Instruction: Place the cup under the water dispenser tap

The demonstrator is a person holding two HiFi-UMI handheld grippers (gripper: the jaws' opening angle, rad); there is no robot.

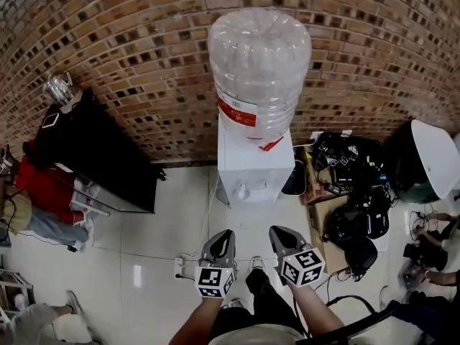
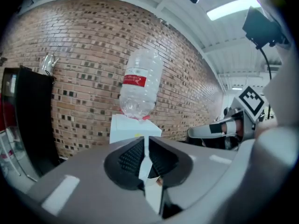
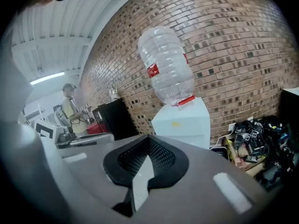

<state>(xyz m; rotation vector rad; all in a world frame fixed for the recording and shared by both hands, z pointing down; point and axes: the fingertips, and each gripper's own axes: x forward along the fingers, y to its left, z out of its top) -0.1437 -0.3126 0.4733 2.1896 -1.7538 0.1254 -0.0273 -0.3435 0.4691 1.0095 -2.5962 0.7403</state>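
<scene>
The white water dispenser [image 1: 255, 165] stands against the brick wall with a big clear bottle [image 1: 259, 67] upside down on top. Its tap [image 1: 243, 191] is a small pale knob on the front face. No cup shows in any view. My left gripper [image 1: 221, 241] and right gripper [image 1: 282, 236] hang side by side over the tiled floor, just short of the dispenser and pointing at it. In the left gripper view the left gripper [image 2: 145, 143] has its jaws drawn together to a thin slit, with nothing between them. In the right gripper view the right gripper [image 3: 148, 141] is shut and empty too.
A black cabinet [image 1: 100, 149] with a silver kettle [image 1: 59, 90] on it stands left of the dispenser. Black gear and cables [image 1: 352, 185] are piled to its right, beside a white domed object [image 1: 431, 160]. A power strip [image 1: 181, 266] lies on the floor. A person [image 3: 70, 108] stands far off.
</scene>
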